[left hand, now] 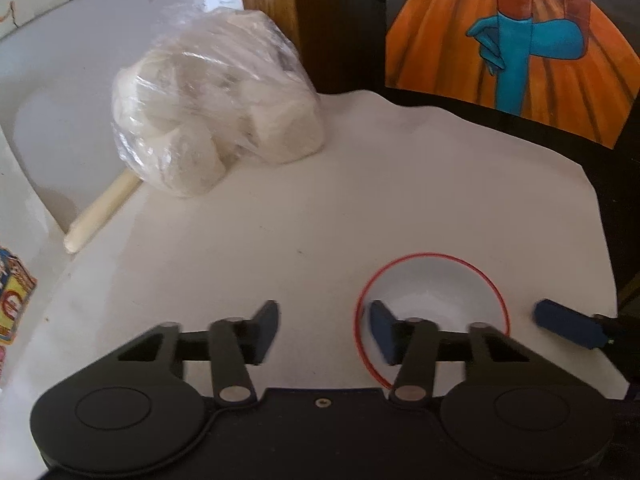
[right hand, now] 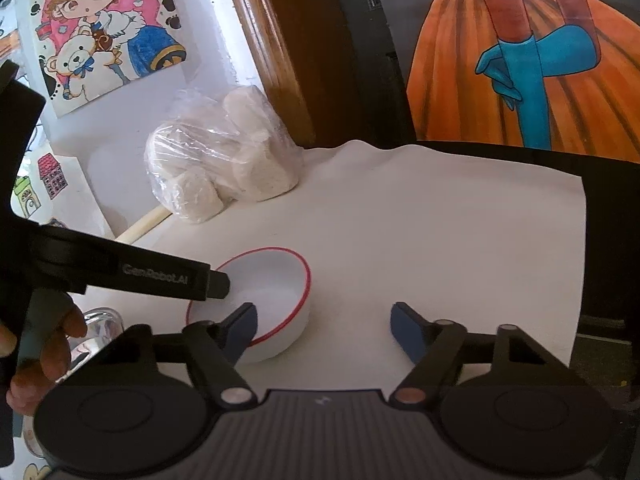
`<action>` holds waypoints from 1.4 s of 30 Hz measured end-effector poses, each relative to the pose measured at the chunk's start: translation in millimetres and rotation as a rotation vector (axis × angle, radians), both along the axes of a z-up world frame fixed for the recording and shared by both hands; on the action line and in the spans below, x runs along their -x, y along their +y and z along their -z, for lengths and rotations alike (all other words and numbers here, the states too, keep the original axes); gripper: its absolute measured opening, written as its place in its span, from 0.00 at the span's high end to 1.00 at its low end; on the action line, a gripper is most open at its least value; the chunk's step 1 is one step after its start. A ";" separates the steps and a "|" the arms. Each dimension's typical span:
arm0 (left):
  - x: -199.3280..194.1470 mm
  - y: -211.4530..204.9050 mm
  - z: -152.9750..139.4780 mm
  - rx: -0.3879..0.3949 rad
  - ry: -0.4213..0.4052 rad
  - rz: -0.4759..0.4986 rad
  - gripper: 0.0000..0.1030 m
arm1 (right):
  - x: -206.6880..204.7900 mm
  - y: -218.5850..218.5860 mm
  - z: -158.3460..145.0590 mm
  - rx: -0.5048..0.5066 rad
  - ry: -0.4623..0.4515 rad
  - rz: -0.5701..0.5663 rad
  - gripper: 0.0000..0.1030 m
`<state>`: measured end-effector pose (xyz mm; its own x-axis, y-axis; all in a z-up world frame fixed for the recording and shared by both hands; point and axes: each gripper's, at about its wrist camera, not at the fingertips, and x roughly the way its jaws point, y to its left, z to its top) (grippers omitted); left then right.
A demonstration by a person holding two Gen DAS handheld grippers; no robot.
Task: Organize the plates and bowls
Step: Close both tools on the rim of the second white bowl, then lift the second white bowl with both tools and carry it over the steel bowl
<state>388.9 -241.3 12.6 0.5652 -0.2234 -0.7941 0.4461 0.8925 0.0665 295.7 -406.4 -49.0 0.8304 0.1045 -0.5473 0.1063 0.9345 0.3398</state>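
Note:
A white bowl with a red rim [left hand: 440, 292] stands on the white-covered table [left hand: 300, 220]. My left gripper [left hand: 324, 330] is open and straddles the bowl's left wall, with its right finger inside the bowl and its left finger outside, well away from the wall. In the right wrist view the same bowl [right hand: 276, 280] sits left of centre, and the left gripper's finger [right hand: 216, 284] reaches into it from the left. My right gripper [right hand: 326, 330] is open with its left finger at the bowl's near rim and its right finger over bare table. One of its blue fingers [left hand: 568, 328] shows right of the bowl.
A clear bag of white lumps [right hand: 224, 160] lies at the back left, with a pale wooden stick [right hand: 140, 228] poking out beneath it. A clear glass item [right hand: 100, 328] sits by the person's hand [right hand: 52, 344]. The white covering ends at the right [right hand: 580, 260]. Drawings hang on the walls.

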 end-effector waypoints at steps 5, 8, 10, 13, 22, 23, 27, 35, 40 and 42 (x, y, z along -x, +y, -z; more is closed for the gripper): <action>1.3 -0.3 1.7 0.023 0.027 0.008 0.68 | -2.0 -0.4 0.1 -0.027 -0.001 -0.022 0.42; 0.9 0.0 1.8 0.039 0.042 0.009 0.74 | -2.3 -1.5 0.5 -0.048 -0.006 -0.039 0.50; 1.7 0.2 2.1 0.049 0.053 0.017 0.81 | -2.8 -1.5 0.6 -0.069 -0.009 -0.050 0.55; 3.6 -0.7 3.9 0.061 0.069 0.034 0.88 | -2.6 -1.6 1.8 -0.088 -0.017 -0.063 0.62; 11.2 2.4 4.9 0.069 0.078 0.037 0.89 | -1.8 -5.3 5.1 -0.147 -0.017 -0.069 0.70; 13.6 2.9 4.4 0.065 0.078 0.038 0.89 | -0.8 -5.4 5.2 -0.151 -0.016 -0.070 0.70; 23.5 6.3 0.7 0.062 0.071 0.044 0.88 | 4.3 -7.1 6.5 -0.180 -0.007 -0.074 0.72; 45.6 17.3 -17.4 0.091 0.040 0.048 0.89 | 21.5 -2.3 -3.4 -0.188 -0.022 -0.066 0.71; 63.1 28.7 -36.5 0.128 0.003 0.046 0.89 | 35.9 3.3 -19.1 -0.176 -0.056 -0.072 0.71; 71.0 34.7 -44.4 0.147 -0.012 0.043 0.89 | 42.7 6.9 -26.4 -0.169 -0.072 -0.077 0.71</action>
